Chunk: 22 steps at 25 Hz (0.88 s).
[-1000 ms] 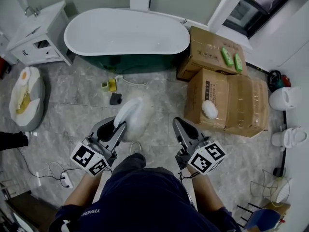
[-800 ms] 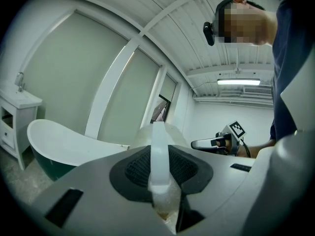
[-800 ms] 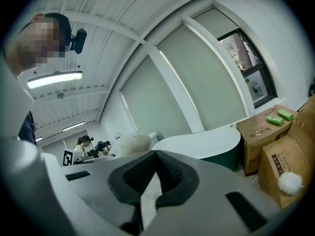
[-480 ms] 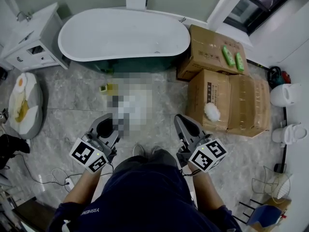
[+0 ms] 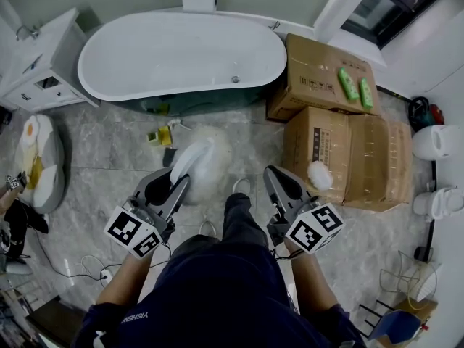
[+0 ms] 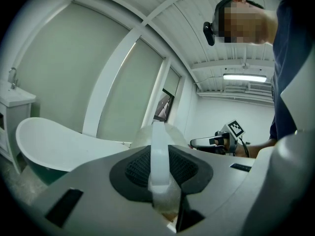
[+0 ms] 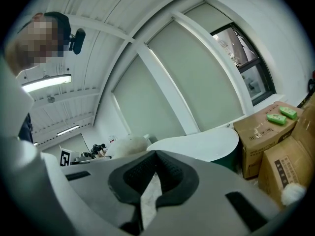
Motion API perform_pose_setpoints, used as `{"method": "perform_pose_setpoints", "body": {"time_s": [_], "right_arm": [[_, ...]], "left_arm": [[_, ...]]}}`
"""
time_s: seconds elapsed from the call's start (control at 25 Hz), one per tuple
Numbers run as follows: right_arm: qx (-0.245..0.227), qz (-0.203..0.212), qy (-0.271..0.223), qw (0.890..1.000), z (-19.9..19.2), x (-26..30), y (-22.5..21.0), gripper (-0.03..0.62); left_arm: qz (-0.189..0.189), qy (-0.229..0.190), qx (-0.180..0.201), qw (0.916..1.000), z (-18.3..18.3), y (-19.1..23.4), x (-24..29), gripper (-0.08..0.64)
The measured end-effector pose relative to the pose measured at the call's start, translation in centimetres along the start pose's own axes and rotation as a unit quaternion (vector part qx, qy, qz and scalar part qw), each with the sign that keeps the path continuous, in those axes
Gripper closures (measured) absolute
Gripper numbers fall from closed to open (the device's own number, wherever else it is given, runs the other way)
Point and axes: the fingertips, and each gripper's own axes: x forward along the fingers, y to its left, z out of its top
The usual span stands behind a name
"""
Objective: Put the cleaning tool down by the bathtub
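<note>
Nearest you, both bare forearms run forward from under your dark blue shirt, and each hand sits hidden behind its black-and-white marker cube [image 5: 134, 235]. One knee [image 5: 239, 216] in dark trousers pushes forward between them.

Your left gripper [image 5: 172, 183] slants forward and to the right. Its smooth grey jaws, lined with ribbed black pads [image 6: 138, 168], are closed partway onto the cleaning tool [image 5: 199, 167]. They pinch its flat, glossy white plastic handle [image 6: 158, 154], which stands edge-on between the pads. The tool's fluffy, dome-shaped head [image 6: 142, 134] swells just past the jaw tips.

Your right gripper [image 5: 274, 176] slants forward and to the left, roughly a mirror of the other. In the right gripper view its pads meet at the tips with nothing between them.

The tool is held above the grey, marble-veined tile floor [image 5: 109, 151], short of the bathtub [image 5: 181, 56] and apart from it. Just past the head, a small yellow-green object [image 5: 156, 135] and a small dark one [image 5: 168, 154] lie on the tiles. The bathtub is a long oval, glossy white inside with a dark green outer wall.

To its right are brown cardboard boxes [image 5: 341, 151]. Two green bottles [image 5: 355, 85] lie on the far one, and a white puff [image 5: 319, 172] lies on the nearer. To the tub's left stands a white vanity cabinet [image 5: 40, 64].
</note>
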Motion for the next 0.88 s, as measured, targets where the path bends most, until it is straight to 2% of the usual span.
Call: {"method": "perform_pose_setpoints", "body": {"time_s": [0.56,0.88], "right_arm": [[0.011,0.005,0.038,0.999,5.3,8.2,-16.6,0.588],[0.025,-0.004,0.061,0.998,5.9,11.9,-25.1,0.588]], "left_arm": [[0.023,0.053,0.007,0.9983,0.1,5.7,18.2,0.453],[0.025,0.1,0.009,0.9946,-1.7,9.3,26.3,0.453]]}}
